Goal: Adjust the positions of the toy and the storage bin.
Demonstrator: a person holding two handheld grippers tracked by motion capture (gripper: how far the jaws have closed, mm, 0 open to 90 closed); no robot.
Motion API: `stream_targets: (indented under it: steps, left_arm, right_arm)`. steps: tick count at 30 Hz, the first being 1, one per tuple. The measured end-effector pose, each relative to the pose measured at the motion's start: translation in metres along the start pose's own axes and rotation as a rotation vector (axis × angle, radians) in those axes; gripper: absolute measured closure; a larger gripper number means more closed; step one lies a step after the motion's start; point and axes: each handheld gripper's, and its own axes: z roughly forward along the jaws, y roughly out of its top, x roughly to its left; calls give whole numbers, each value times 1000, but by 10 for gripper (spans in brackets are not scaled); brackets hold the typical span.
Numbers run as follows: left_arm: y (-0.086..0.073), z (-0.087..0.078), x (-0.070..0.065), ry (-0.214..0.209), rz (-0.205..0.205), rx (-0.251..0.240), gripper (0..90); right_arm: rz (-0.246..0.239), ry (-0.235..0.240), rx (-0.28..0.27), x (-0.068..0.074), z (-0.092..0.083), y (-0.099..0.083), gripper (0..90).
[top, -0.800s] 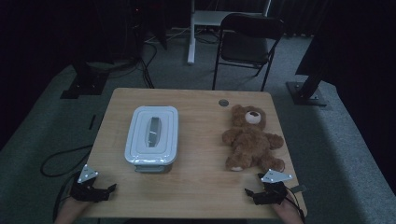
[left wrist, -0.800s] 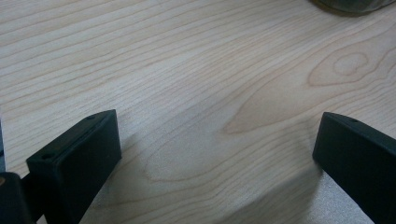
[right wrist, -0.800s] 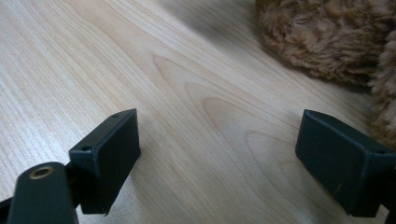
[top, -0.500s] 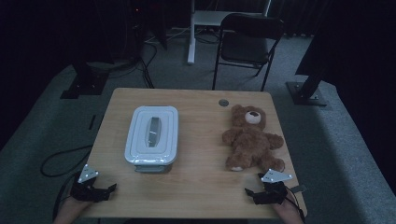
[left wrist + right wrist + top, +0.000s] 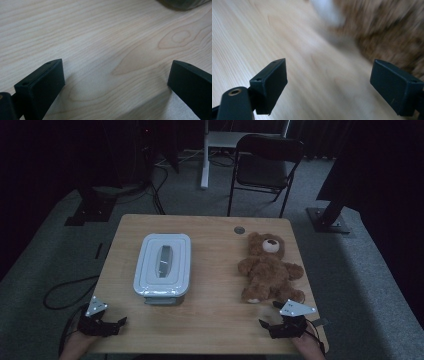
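— Where did the two grippers sit on the light wooden table [image 5: 215, 270]?

— Both lay at the near edge. The left gripper [image 5: 120, 322] was at about seven o'clock from the table's middle and the right gripper [image 5: 265, 325] at about five o'clock. In the left gripper view [image 5: 116, 82] the jaws stood spread wide over bare wood, with nothing between them. In the right gripper view [image 5: 328, 85] the jaws were spread just as wide, also over bare wood.

— And the things nearest them?

— One brown plush teddy bear [image 5: 270, 267] lay on its back at three o'clock from the middle, head toward the far edge, its feet near the right gripper at roughly eleven o'clock from it, not touching. It showed blurred in the right gripper view [image 5: 387, 27], beyond the jaws. One pale grey-blue rectangular plastic box with a lid [image 5: 163, 265] stood at nine o'clock from the middle, well apart from the bear.

— Room to move?

— A broad bare strip of wood ran between box and bear, and another along the near edge between the grippers. A small round grommet [image 5: 239, 230] sat near the far edge at one o'clock. One black folding chair [image 5: 265, 165] stood beyond the table at twelve.
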Motion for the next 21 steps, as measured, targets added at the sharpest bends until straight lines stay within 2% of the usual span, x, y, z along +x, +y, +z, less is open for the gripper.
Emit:
stream_targets:
  steps: [5,9,15,21]
  left_arm:
    - [9,-4,4,0,-23,-45,18]
    - [17,-4,10,-13,-25,-57,17]
    - [29,2,14,-18,-13,-60,17]
    - [44,9,14,-21,11,-64,17]
  right_arm:
    - [-11,8,-94,1,-13,29,134]
    - [-5,-8,-151,-3,-14,53,133]
    - [-18,-12,-173,-7,3,82,133]
    - [-43,2,-179,-2,28,106,133]
